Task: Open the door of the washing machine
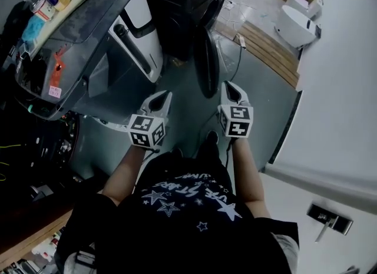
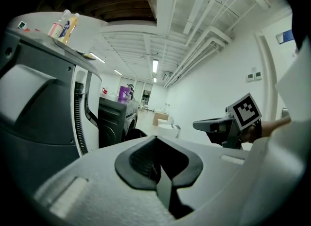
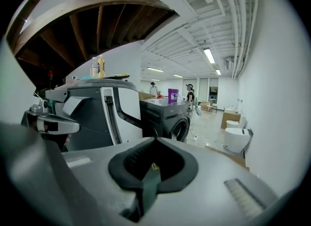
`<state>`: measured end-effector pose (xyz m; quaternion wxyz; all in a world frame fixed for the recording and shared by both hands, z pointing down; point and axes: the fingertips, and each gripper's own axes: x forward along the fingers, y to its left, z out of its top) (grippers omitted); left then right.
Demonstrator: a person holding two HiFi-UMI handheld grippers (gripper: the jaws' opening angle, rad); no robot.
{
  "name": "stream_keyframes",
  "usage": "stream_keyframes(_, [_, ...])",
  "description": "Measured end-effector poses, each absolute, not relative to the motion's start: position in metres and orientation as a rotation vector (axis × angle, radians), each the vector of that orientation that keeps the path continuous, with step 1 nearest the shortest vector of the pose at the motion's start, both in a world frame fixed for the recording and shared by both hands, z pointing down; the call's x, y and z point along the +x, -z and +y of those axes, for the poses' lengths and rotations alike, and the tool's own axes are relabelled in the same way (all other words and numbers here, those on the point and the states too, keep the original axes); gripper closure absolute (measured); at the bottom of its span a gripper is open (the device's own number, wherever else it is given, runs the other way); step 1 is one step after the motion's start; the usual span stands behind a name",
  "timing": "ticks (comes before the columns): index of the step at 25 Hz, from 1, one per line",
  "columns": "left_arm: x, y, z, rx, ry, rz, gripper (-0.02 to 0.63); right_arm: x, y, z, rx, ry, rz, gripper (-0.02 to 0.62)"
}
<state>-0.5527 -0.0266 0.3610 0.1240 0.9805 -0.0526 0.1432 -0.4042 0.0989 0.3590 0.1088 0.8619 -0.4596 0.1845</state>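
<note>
The dark washing machine stands ahead of me, and its round door hangs swung out from the front, edge-on in the head view. The machine also shows in the left gripper view and the right gripper view, with a purple bottle on top. My left gripper and right gripper hover side by side short of the door, touching nothing. Both are shut and hold nothing, as the left gripper and right gripper show in their own views.
A large grey and white machine stands at the left with bottles on its lid. White sanitary ware and a wooden pallet lie at the far right. A white door with a handle is close on my right.
</note>
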Motion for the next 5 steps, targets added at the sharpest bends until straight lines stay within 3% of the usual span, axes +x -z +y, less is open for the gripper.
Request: stream_keyframes(5, [-0.558,-0.366,-0.026,2.87,-0.442,-0.14,0.597,-0.418,-0.361,0.1,2.518,-0.551,-1.38,0.591])
